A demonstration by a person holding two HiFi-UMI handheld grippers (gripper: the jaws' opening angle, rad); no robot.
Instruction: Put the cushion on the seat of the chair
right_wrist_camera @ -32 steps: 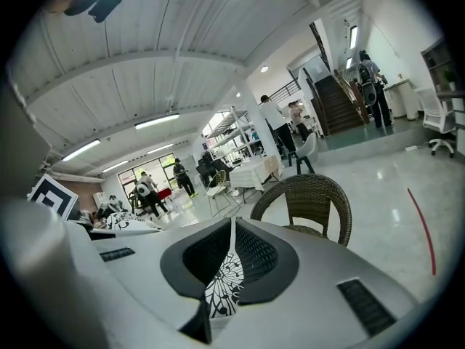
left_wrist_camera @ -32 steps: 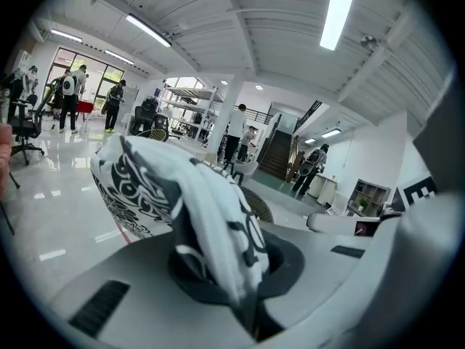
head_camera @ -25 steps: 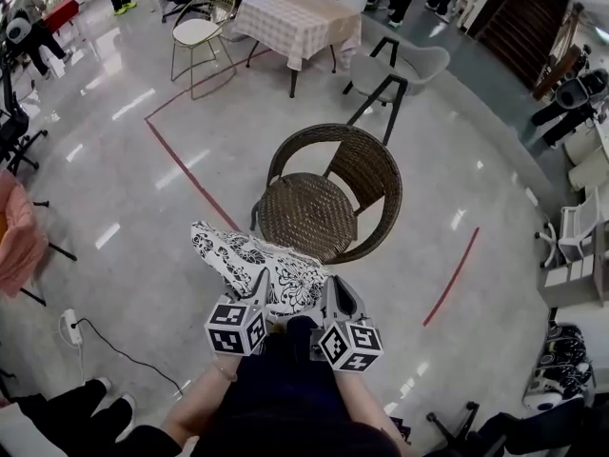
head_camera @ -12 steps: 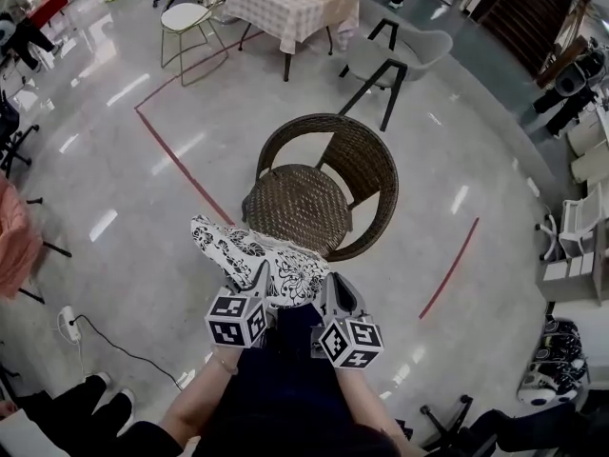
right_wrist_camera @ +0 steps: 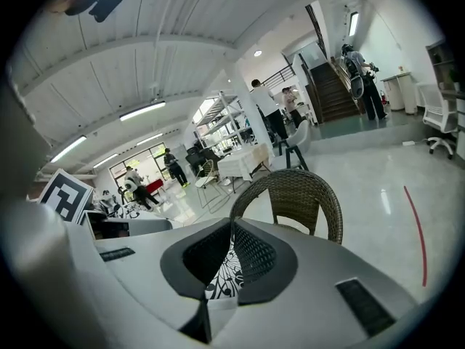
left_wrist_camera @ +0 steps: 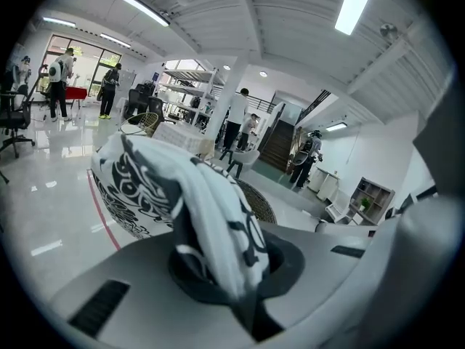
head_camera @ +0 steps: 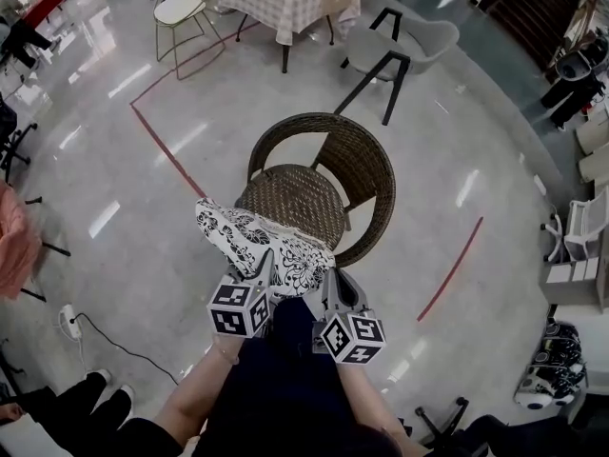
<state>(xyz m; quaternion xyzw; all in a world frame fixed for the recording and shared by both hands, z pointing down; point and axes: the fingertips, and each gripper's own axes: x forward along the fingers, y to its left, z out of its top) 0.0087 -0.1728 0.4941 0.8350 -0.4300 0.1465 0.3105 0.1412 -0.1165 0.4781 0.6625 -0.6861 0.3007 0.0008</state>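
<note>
Shiny floor [head_camera: 124, 255], wicker chair [head_camera: 366, 174] | left tongs [left_wrist_camera: 236, 286] clenched on patterned cushion [head_camera: 249, 241] | right tongs [right_wrist_camera: 227, 264] clenched on its edge | cushion overlaps seat's near rim.

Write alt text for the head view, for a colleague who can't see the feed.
Seen from above, the left gripper and right gripper both clamp the near edge of a black-and-white patterned cushion, held at the front rim of a round brown wicker chair whose seat is mostly uncovered. Red tape lines cross the glossy floor around it.
</note>
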